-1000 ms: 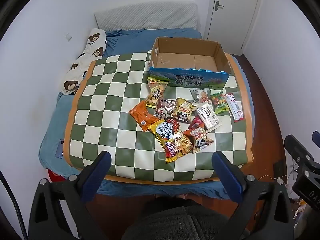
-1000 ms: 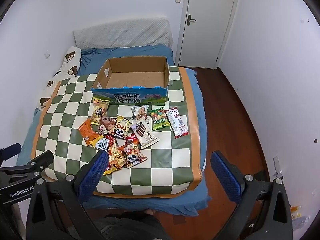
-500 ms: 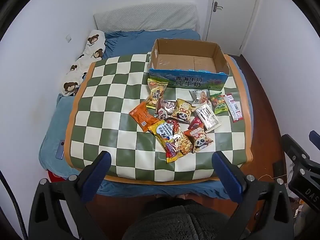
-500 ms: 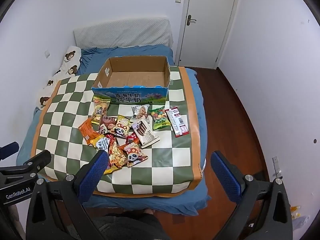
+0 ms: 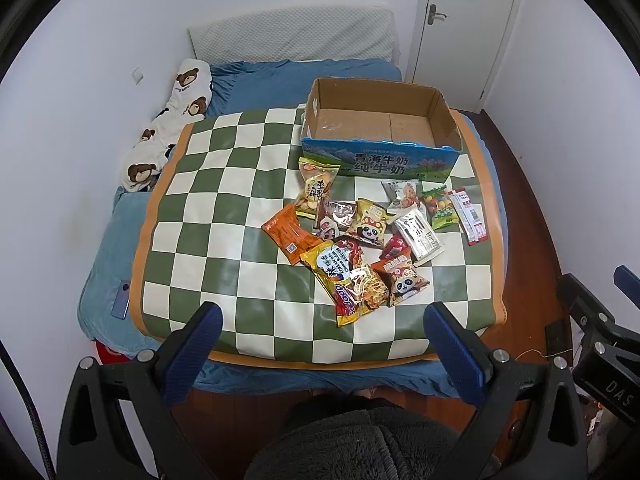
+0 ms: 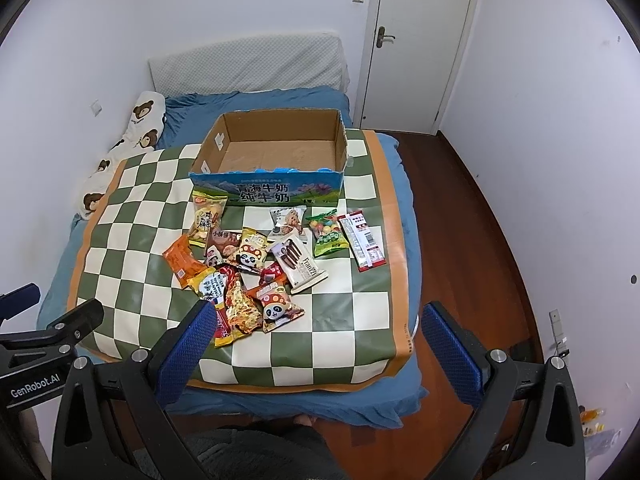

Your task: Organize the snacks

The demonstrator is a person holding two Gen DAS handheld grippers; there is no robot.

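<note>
Both grippers, left [image 5: 320, 330] and right [image 6: 316, 328], were spread wide, nothing held. Since 1 s prior: view crept slightly closer, no contact. Snacks [image 6: 256, 268] lay heaped on mat [image 6: 136, 216], 6 o'clock of empty box [image 6: 272, 152]. Sorting not begun.

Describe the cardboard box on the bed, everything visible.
The cardboard box is an open-topped, shallow rectangular carton, plain brown inside, its near outer wall printed blue with mountains, flowers and Chinese characters. The top flaps look cut or torn off, leaving a ragged blue front edge. It sits upright and flat on the far part of the checkered mat, and nothing shows inside it; pale tape patches show on the inner left wall. The yellow biscuit packet lies at its front left corner, possibly touching. Neither tongs are near it.
</note>
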